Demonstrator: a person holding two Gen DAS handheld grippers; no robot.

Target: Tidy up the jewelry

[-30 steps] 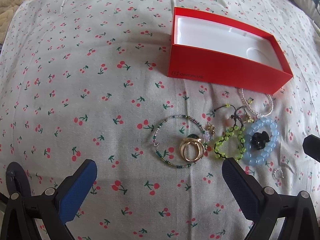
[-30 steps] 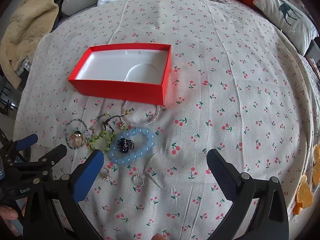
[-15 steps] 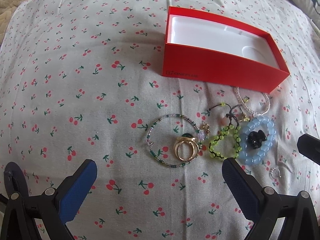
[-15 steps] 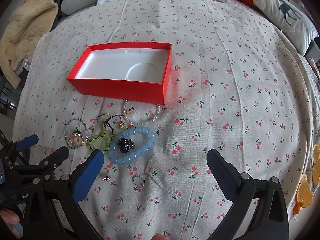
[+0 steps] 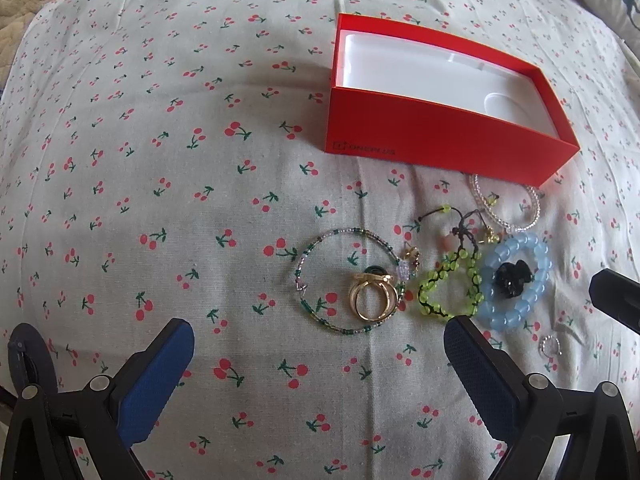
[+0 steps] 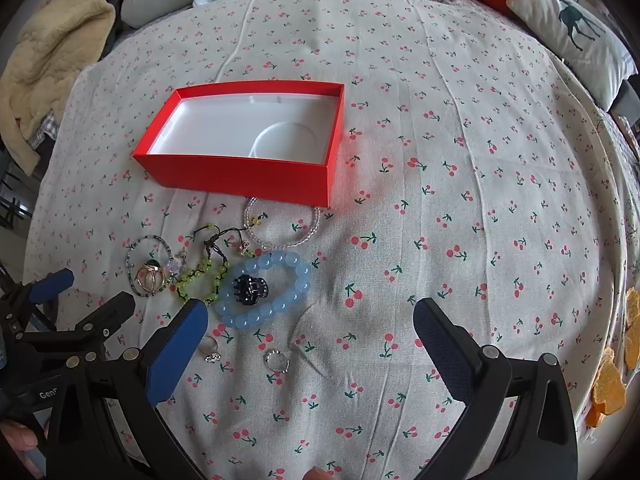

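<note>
Jewelry lies in a loose cluster on the cherry-print bedspread [image 6: 460, 208], just in front of the red box [image 6: 248, 176], whose white inside holds nothing. Nearest the box is a clear beaded bracelet [image 6: 280, 226]. Below it sits my blue bead bracelet [image 6: 262, 290] with a black hair claw [image 6: 250, 289] inside its ring, touching a green bead bracelet [image 6: 202, 276] on a dark cord. Further left, a thin beaded loop [image 5: 348, 280] encircles a gold ring [image 5: 374, 296]. Two small silver rings [image 6: 277, 361] rest apart, closer to me. My left gripper [image 5: 320, 364] is spread wide above the cloth, gripping nothing, just short of the thin loop. My right gripper [image 6: 310, 344] is likewise wide open and empty, hovering near the small rings.
</note>
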